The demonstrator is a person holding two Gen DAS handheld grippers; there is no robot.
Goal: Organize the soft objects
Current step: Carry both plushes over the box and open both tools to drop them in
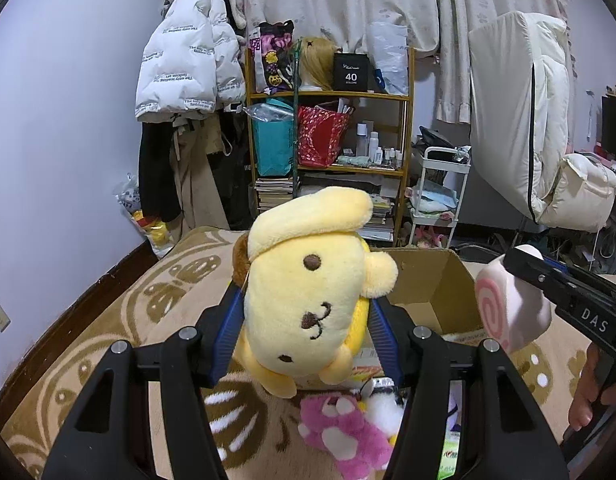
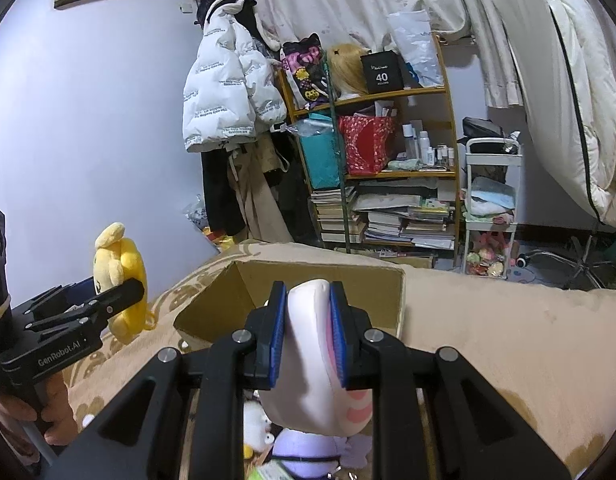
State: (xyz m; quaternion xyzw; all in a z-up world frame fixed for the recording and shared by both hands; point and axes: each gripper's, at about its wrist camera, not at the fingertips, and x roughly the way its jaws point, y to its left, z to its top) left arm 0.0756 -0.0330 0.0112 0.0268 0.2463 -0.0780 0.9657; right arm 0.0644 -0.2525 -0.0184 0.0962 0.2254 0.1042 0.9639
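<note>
My left gripper (image 1: pixel 306 316) is shut on a yellow dog plush (image 1: pixel 308 292) and holds it up above the bed, left of an open cardboard box (image 1: pixel 432 280). My right gripper (image 2: pixel 308 320) is shut on a white-and-pink swirl plush (image 2: pixel 312 368) and holds it over the near edge of the box (image 2: pixel 236 292). In the left wrist view the swirl plush (image 1: pixel 508 304) shows at the right in the right gripper. In the right wrist view the yellow plush (image 2: pixel 120 276) shows at the left in the left gripper. A pink plush (image 1: pixel 344 432), a white plush (image 1: pixel 384 408) and a purple plush (image 2: pixel 308 452) lie below.
The box stands on a beige patterned blanket (image 1: pixel 108 340). Behind are a cluttered wooden shelf (image 1: pixel 328 128), hanging coats (image 1: pixel 188 48), a white trolley (image 1: pixel 440 196) and a bare wall at the left.
</note>
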